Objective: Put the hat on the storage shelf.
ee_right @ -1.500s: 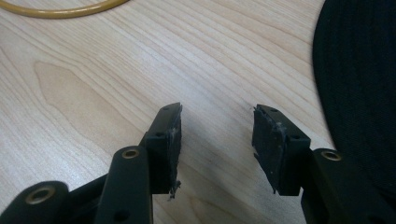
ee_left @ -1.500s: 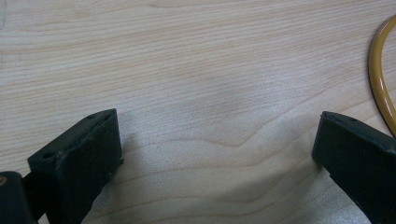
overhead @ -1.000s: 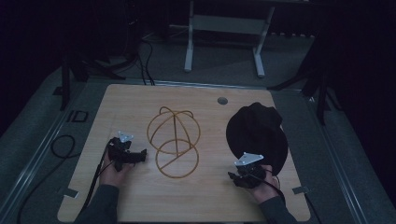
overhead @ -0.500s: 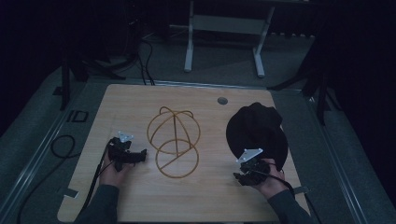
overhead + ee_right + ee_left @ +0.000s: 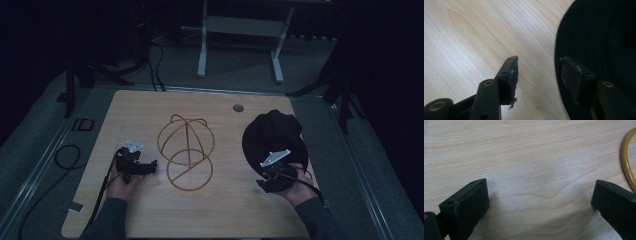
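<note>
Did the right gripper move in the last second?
Yes. In the high view the right gripper has shifted slightly toward the table's right edge, staying at the near brim of the black hat.

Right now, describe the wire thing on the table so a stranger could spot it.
On the wooden table, look at the middle, between the two hand-held grippers. The yellow wire frame is a domed cage of thin hoops on a round base ring. Unlike the solid black hat to its right, it is see-through.
</note>
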